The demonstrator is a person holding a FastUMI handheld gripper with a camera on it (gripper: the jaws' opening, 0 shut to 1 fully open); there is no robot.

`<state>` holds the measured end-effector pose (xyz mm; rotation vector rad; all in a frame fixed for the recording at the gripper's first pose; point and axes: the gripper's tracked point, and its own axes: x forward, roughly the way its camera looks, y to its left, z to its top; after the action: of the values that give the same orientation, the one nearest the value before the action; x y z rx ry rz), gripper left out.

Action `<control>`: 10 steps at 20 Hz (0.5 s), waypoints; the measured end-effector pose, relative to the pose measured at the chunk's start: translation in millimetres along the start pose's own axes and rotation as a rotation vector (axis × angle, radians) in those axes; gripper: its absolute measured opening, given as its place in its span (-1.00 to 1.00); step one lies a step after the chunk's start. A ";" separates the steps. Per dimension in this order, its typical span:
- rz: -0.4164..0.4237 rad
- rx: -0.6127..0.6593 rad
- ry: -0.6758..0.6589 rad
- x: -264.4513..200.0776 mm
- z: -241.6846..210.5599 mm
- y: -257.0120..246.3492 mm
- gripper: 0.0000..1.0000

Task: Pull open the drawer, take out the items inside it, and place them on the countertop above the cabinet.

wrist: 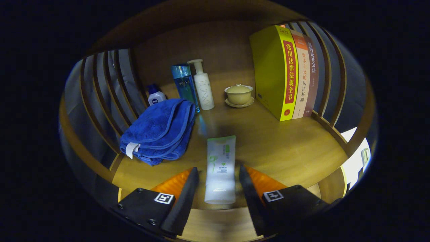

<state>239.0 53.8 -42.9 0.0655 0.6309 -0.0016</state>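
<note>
A white tube with green markings (pixel 220 158) lies flat on the wooden countertop (pixel 285 148), its length running away from me. My gripper (pixel 218 169) is open and straddles the tube's near half, one finger on each side. A narrow gap shows between each finger and the tube, so neither finger presses on it. The tube's near end rests close to the countertop's front edge.
A folded blue towel (pixel 161 129) lies left of the tube. Behind stand a small blue-capped bottle (pixel 156 95), a blue bottle (pixel 184 84), a white pump bottle (pixel 204 87) and a lidded tea bowl on a saucer (pixel 239 94). Upright books (pixel 285 72) stand at right; wooden slats flank both sides.
</note>
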 end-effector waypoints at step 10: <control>0.032 0.029 -0.046 -23.1 -2.1 -1.5 0.98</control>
<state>219.0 52.1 -31.0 0.1029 0.5841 0.0187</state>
